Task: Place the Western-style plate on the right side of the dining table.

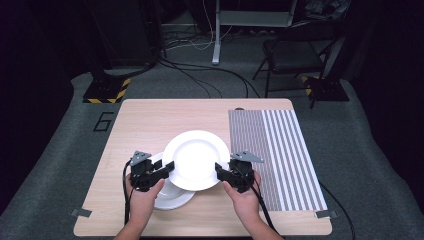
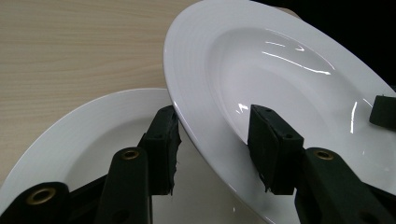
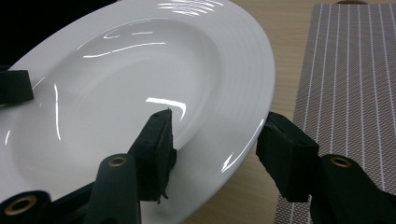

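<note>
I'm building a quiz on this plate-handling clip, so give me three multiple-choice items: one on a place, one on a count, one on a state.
1. Where does the striped placemat lie on the table?
A. on its right part
B. on its left part
C. under the lower plate

2. How many white plates are there?
A. one
B. two
C. four

3. How is the upper plate held?
A. by the left gripper alone
B. flat on the mat, untouched
C. by both grippers, at opposite rims

Answers:
1 A, the high view shows the mat along the table's right side.
2 B, the upper plate is above the lower plate.
3 C, the left gripper and the right gripper each have fingers either side of its rim.
</note>
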Demonstrator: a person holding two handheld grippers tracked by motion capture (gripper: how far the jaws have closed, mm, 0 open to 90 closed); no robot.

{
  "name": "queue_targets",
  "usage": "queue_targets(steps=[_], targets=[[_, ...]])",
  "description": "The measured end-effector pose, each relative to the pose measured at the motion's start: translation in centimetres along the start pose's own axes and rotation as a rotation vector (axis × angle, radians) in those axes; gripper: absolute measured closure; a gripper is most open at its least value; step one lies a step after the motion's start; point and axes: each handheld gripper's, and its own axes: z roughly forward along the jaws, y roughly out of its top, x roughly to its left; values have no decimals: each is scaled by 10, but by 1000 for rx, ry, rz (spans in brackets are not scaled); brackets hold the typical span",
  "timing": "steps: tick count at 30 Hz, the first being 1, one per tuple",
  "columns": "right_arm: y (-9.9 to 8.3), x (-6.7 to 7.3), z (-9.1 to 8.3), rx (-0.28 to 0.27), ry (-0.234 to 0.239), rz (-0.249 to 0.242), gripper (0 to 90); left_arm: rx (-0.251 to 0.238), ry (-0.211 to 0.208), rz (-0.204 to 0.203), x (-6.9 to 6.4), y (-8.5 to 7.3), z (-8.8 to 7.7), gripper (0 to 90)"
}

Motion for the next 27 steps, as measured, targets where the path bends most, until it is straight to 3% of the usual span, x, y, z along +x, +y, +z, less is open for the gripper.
queue_targets(steps=[7,27], targets=[[3,-10,-10,-16,-21,12,457,6,-27,25,-9,7,9,541],[6,-39,-35,-39,-100,49,458,22,-108,48,-38,24,40,542]])
